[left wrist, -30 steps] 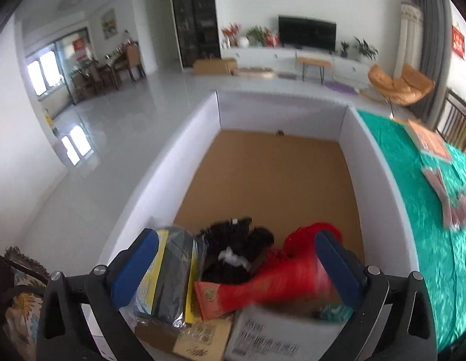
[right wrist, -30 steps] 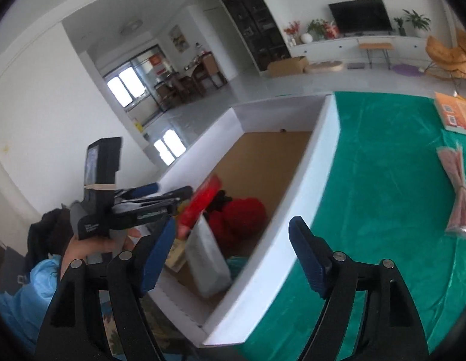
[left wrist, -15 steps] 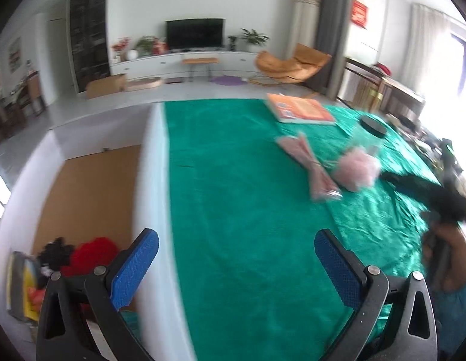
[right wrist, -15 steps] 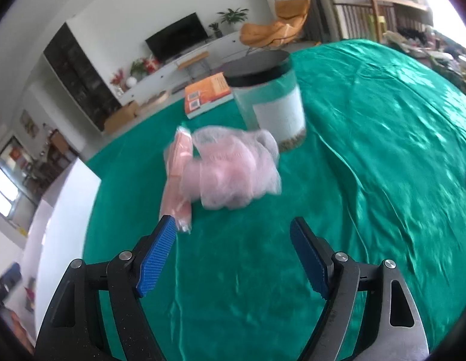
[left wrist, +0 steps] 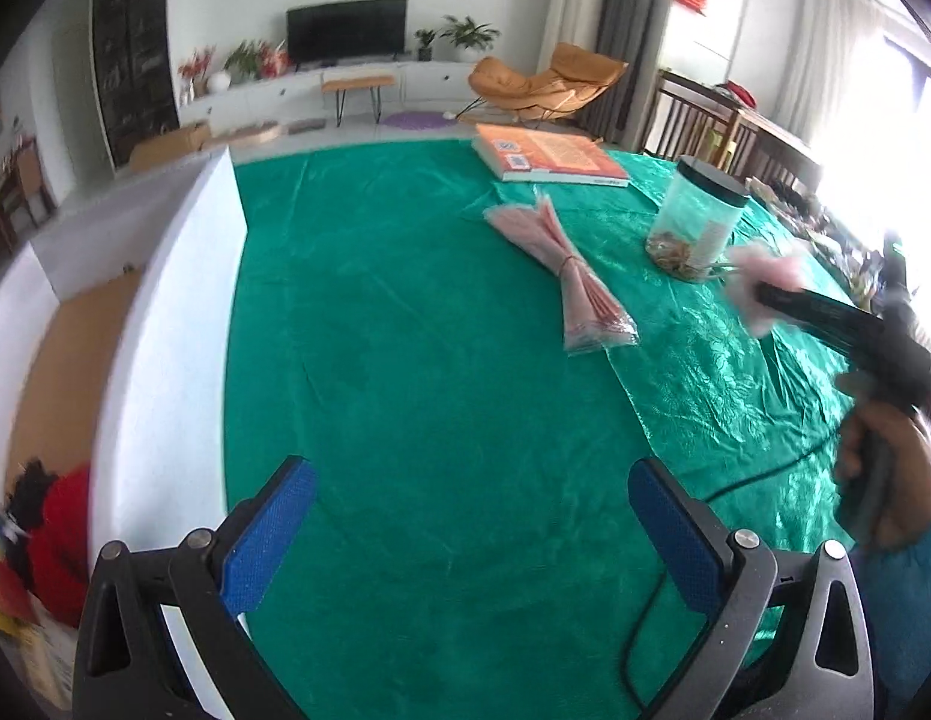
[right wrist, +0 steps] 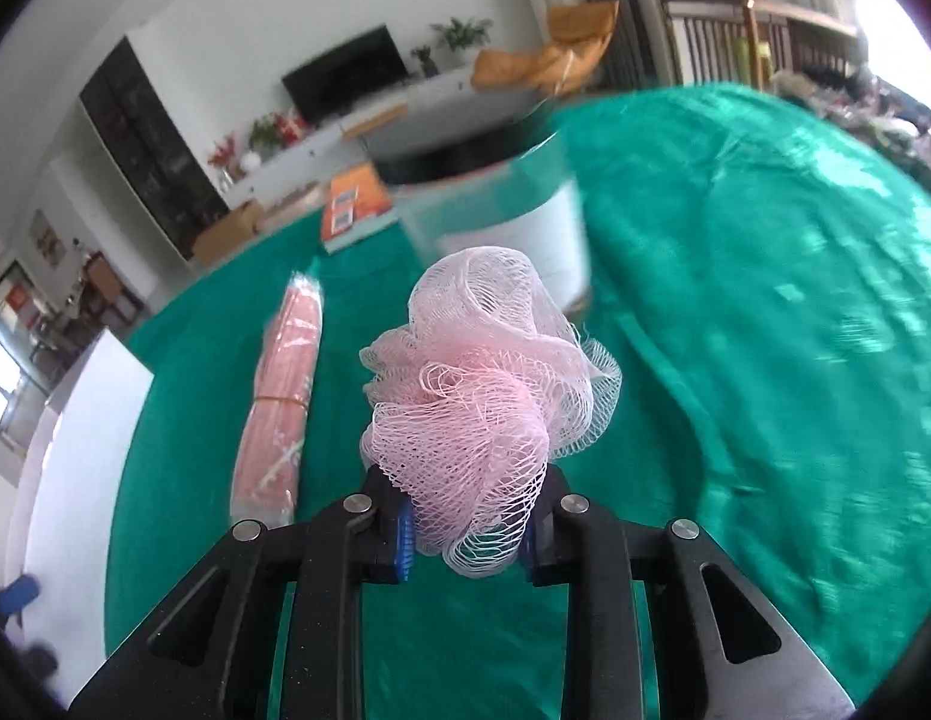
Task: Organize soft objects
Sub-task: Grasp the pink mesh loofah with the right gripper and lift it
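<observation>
My right gripper (right wrist: 468, 531) is shut on a pink mesh bath pouf (right wrist: 477, 384) and holds it above the green tablecloth (right wrist: 765, 360). The pouf also shows, blurred, in the left wrist view (left wrist: 765, 276) at the tip of the right gripper. A pink bundle in clear wrap (right wrist: 282, 396) lies on the cloth to the left; it also shows in the left wrist view (left wrist: 570, 276). My left gripper (left wrist: 465, 528) is open and empty over the cloth. The white box (left wrist: 165, 324) at the left holds red and black soft items (left wrist: 57, 534).
A clear jar with a black lid (left wrist: 699, 216) stands just behind the pouf. An orange book (left wrist: 549, 156) lies at the far side of the table. A black cable (left wrist: 735, 486) runs across the cloth at the right.
My right gripper has closed on the pink pouf and lifted it off the cloth. My left gripper has swung from the box to the table and stays open.
</observation>
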The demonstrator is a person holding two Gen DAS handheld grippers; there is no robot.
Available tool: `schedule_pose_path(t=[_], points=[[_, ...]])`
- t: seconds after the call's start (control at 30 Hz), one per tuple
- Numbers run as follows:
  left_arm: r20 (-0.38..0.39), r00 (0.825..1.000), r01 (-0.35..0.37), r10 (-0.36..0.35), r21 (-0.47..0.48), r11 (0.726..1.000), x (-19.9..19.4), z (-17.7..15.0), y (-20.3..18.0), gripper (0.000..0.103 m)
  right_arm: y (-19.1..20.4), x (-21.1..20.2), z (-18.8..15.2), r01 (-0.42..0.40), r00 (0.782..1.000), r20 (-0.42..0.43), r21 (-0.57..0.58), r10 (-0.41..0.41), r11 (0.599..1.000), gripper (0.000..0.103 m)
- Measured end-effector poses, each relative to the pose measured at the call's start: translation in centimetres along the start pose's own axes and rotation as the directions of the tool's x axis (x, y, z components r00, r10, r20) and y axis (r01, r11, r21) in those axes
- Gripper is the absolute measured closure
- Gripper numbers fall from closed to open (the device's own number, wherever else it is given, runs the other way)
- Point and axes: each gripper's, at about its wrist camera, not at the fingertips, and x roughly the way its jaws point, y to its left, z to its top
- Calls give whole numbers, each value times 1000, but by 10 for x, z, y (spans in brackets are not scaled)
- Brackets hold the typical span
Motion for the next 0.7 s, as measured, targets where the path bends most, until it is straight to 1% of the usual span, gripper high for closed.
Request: schedule_pose_path(t=[0.03, 0.1, 0.17, 0.2, 0.23, 0.27, 0.3, 0.33, 0.37, 0.4, 0.43, 0.47, 0.57, 0.63, 0.7], points=[[-12, 1000, 10, -10, -22, 1000, 6, -1, 0, 0, -10, -16, 1, 13, 999, 35, 2, -13, 1000, 76], [-36, 999, 29, -31, -49, 998, 11, -4, -1, 0, -28, -31, 12, 58, 995, 85, 6, -58, 998, 76], [-37, 997, 59, -61, -51, 997, 11, -4, -7, 0, -50, -31, 36, 102, 988, 115, 24, -104, 994, 74], [-31, 998, 60, -62, -40, 997, 9, -4, -11, 0, -57, -28, 44, 110, 986, 121, 34, -113, 993, 72], [-24, 998, 55, -56, -23, 998, 7, -4, -14, 0, -68, -18, 54, 110, 987, 109, 46, -115, 993, 68], [-19, 999, 44, -44, -3, 999, 4, -4, -15, 0, -77, -4, 62, 110, 990, 78, 58, -114, 992, 58], [-17, 999, 28, -28, 15, 999, 2, -5, -17, 0, -85, 10, 66, 107, 993, 38, 74, -110, 992, 51], [-17, 1000, 18, -17, 23, 1000, 1, -6, -16, 0, -95, 26, 66, 97, 995, -24, 103, -95, 990, 39], [-19, 1000, 8, -7, 25, 1000, 1, -7, -14, 0, -104, 36, 63, 88, 994, -70, 134, -79, 987, 37], [-21, 1000, 4, -4, 21, 1000, 2, -8, -12, 0, -110, 43, 58, 81, 993, -93, 159, -67, 984, 37], [-24, 1000, -1, 1, 14, 1000, 3, -9, -11, 0, -111, 38, 52, 69, 996, -63, 164, -59, 984, 35], [-28, 1000, -8, 8, 4, 1000, 6, -9, -9, 0, -110, 29, 46, 65, 998, -36, 169, -60, 983, 30], [-40, 999, -16, 16, -12, 1000, 18, -12, -15, 0, -106, -1, 29, 69, 997, 6, 182, -71, 981, 29], [-51, 999, -18, 19, 11, 1000, 30, -12, -26, 0, -96, -27, 16, 102, 993, 42, 142, -109, 985, 25], [-63, 998, -22, 25, 48, 999, 50, -9, -41, 0, -85, -39, 2, 160, 986, 40, 91, -164, 983, 25]])
